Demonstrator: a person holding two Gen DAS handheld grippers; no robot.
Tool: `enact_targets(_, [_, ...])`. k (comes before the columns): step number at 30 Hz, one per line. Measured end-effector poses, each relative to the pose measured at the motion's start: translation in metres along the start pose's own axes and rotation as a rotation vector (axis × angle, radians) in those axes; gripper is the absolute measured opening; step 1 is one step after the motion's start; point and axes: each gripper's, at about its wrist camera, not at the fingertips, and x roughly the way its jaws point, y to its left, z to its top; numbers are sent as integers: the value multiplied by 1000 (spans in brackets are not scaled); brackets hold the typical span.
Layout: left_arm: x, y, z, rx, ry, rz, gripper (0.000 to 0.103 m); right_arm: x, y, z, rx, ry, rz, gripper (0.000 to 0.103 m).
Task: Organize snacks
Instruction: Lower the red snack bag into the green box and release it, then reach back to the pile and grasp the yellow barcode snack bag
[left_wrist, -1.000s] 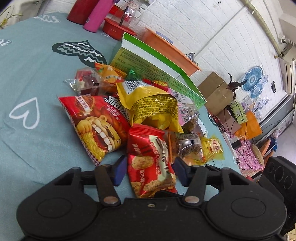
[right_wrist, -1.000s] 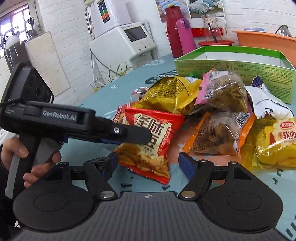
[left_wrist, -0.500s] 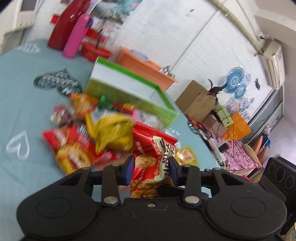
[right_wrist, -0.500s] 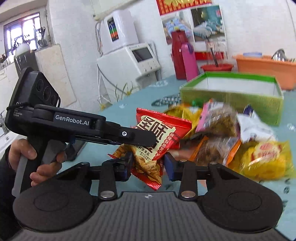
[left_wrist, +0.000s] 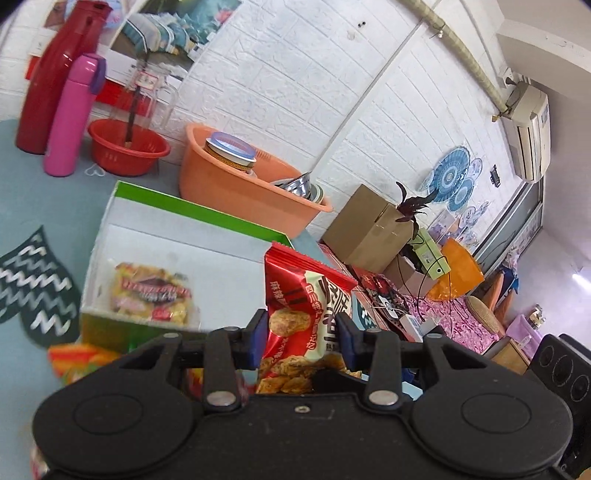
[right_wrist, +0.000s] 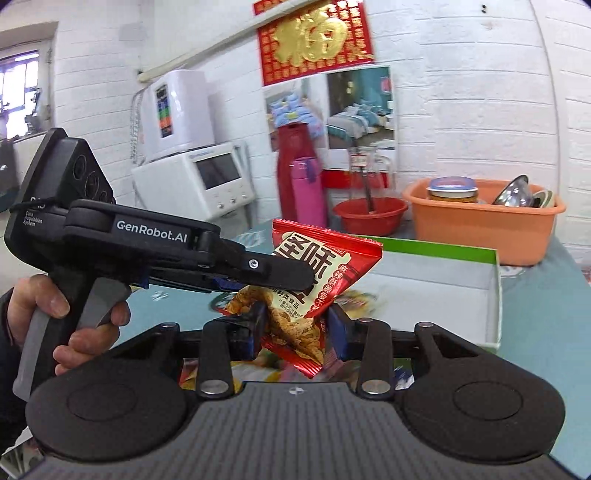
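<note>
Red snack packet with pictures of fried pieces, pinched upright between the blue pads of the left hand-held gripper, jaws partly closed on its lower half, lifted clear of the desk and poised at the near edge of a green-rimmed open box. Matching red packet clamped the same way in the right hand-held gripper, jaws narrowed onto it, raised in front of the same box. Inside the box, one yellow-and-red wrapped snack lying on the white floor near the front wall, blurred. Below the grippers, a few more bright packets left on the teal desk cloth, too blurred to read. Seen from the right wrist view, a person's hand wrapped round the grey trigger handle of the left tool. Behind the box, an orange basin holding a lidded tub and metal bowls, a red bowl, a pink bottle and a taller red flask, all against a white brick wall.
</note>
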Motion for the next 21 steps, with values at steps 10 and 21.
enact_targets(10, [80, 43, 29, -61, 91, 13, 58, 59, -64, 10, 83, 72, -36, 64])
enact_targets(21, [64, 47, 28, -57, 90, 119, 103, 76, -73, 0, 106, 129, -123, 99])
